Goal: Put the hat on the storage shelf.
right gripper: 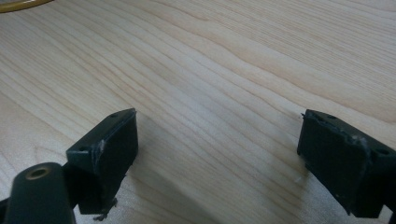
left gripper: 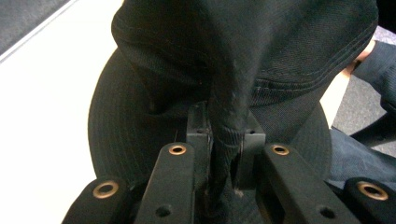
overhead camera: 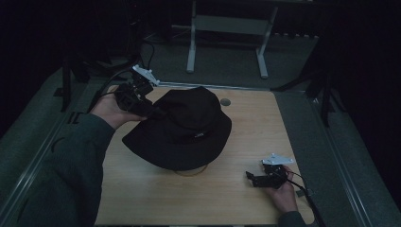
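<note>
1. One black bucket hat (overhead camera: 182,127) lies brim-down on a pale wooden surface (overhead camera: 142,194), a little left of the middle, with its crown facing up.
2. The left gripper (overhead camera: 153,112) comes in from the left and meets the hat at the near-left part of its crown and brim.
3. In the left gripper view, a pinched ridge of the hat (left gripper: 224,107) runs straight down between the two jaws of the left gripper (left gripper: 225,135). The jaws sit close on both sides of this fold and grasp it; the brim spreads out beneath and to the left of them.
4. The person's left hand (overhead camera: 109,109) wraps the body of the left gripper, with a grey-green sleeve (overhead camera: 71,165) behind it reaching to the bottom edge of the high view.
5. The right gripper (overhead camera: 249,177) rests low at the near-right of the surface, well apart from the hat, held by the person's right hand (overhead camera: 283,191).
6. In the right gripper view, the jaws of the right gripper (right gripper: 217,149) stand wide and released, with bare wood grain between them and nothing touching their pads.
7. A thin yellow loop (overhead camera: 191,173) peeks out from under the near edge of the hat's brim; a curve of it shows at the top left corner of the right gripper view (right gripper: 18,5).
8. Count: one hat, two grippers, two hands, one yellow loop, one small round grey fitting (overhead camera: 225,101) set in the surface beyond the hat.
</note>
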